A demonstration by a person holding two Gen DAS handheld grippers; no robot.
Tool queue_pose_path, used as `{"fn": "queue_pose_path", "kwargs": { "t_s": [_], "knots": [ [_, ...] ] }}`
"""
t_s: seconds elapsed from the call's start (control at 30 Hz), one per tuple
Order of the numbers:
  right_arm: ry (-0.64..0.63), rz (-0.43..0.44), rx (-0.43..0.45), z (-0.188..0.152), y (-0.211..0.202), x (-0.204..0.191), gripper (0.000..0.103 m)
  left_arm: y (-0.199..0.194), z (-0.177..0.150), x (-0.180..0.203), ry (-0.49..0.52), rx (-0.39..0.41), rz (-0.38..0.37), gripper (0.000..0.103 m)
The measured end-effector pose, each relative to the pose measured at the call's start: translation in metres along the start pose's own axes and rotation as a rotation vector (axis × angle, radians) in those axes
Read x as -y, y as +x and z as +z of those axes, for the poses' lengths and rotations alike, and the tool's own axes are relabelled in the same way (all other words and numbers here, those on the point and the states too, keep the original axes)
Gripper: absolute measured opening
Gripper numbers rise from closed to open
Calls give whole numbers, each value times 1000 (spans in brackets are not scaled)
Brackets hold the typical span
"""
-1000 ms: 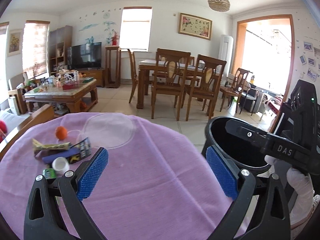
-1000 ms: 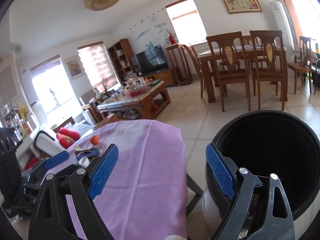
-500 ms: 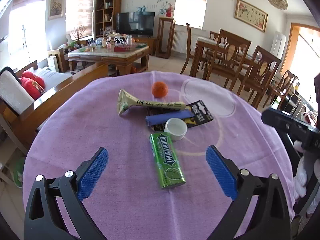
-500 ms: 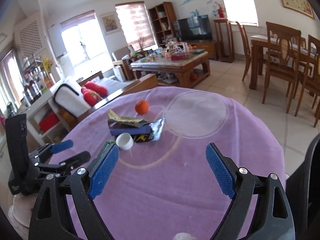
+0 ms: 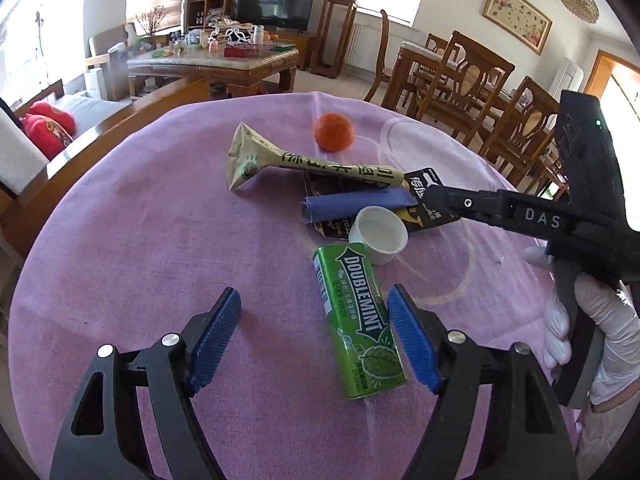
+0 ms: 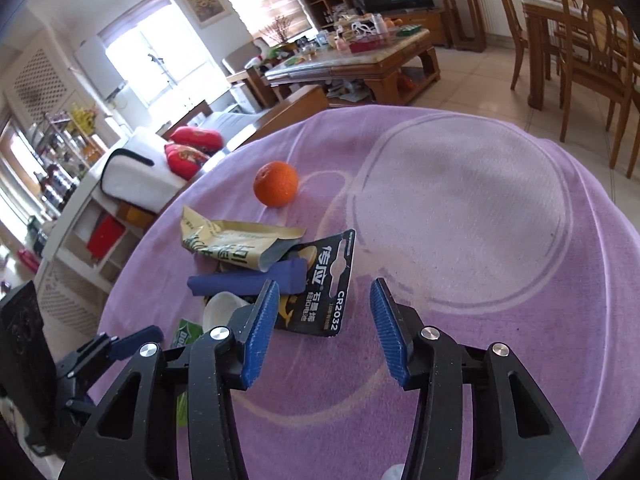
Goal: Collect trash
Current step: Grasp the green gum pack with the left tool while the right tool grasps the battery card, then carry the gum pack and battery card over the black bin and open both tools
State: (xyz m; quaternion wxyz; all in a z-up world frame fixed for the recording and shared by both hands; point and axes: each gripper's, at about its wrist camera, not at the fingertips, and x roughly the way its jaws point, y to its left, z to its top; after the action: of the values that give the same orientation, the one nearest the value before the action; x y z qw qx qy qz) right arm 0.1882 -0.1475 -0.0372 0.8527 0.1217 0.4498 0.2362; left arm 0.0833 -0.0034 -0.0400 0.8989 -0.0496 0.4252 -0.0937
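Note:
A heap of trash lies on the purple tablecloth (image 5: 140,240): a green Doublemint tin (image 5: 358,322), a white cap (image 5: 378,234), a blue folded wrapper (image 5: 352,206), a beige crumpled packet (image 5: 304,162) and a black battery card (image 6: 320,284). My left gripper (image 5: 314,338) is open just above the cloth, its right pad beside the tin. My right gripper (image 6: 324,326) is open, low over the near edge of the battery card; it also shows in the left wrist view (image 5: 500,208).
An orange (image 5: 334,132) sits on the cloth behind the heap. A sofa with red cushions (image 6: 192,148), a cluttered coffee table (image 5: 216,60) and dining chairs (image 5: 460,76) stand beyond the round table.
Both grippers swung from the black bin back to the table and came down close to the trash heap. Both jaws have narrowed but stay open.

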Motion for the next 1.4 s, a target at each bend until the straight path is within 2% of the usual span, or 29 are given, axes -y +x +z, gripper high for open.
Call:
{"fn": "queue_pose_path", "kwargs": {
  "t_s": [0.07, 0.1, 0.13, 0.17, 0.2, 0.27, 0.4, 0.53, 0.7, 0.8, 1.03, 1.2, 1.4],
  "knots": [
    [7, 2, -4, 2, 2, 3, 36, 0, -1, 3, 13, 3, 14, 75],
    [12, 12, -8, 3, 4, 4, 28, 0, 1, 5, 23, 3, 22, 75],
    [14, 25, -16, 3, 4, 5, 16, 0, 1, 8, 30, 6, 22, 72],
    [11, 30, -18, 2, 5, 3, 16, 0, 1, 8, 33, 10, 10, 59],
    [5, 32, -15, 2, 5, 2, 16, -1, 2, 8, 30, 13, -1, 40],
    [-6, 45, 3, 2, 1, -2, 12, -1, 1, 5, 11, 14, 4, 31],
    [-48, 49, 49, 2, -16, -18, 6, -2, 3, -4, -40, 29, -16, 31],
    [-142, -20, 161, -4, -56, -42, 2, -19, 4, -6, -57, 116, -30, 31],
    [-291, -162, 339, -23, -120, -72, 2, -44, 0, 1, -47, 226, -67, 31],
    [-324, -186, 402, -36, -149, -78, 2, -55, -3, 11, -39, 277, -88, 31],
    [-300, -187, 450, -64, -198, -55, 2, -69, -4, 53, 26, 301, -147, 31],
    [-258, -180, 498, -85, -237, -26, 2, -73, -2, 99, 102, 303, -200, 31],
    [-195, -228, 559, -106, -286, 19, 2, -70, -2, 164, 199, 305, -266, 31]
  ]
}}
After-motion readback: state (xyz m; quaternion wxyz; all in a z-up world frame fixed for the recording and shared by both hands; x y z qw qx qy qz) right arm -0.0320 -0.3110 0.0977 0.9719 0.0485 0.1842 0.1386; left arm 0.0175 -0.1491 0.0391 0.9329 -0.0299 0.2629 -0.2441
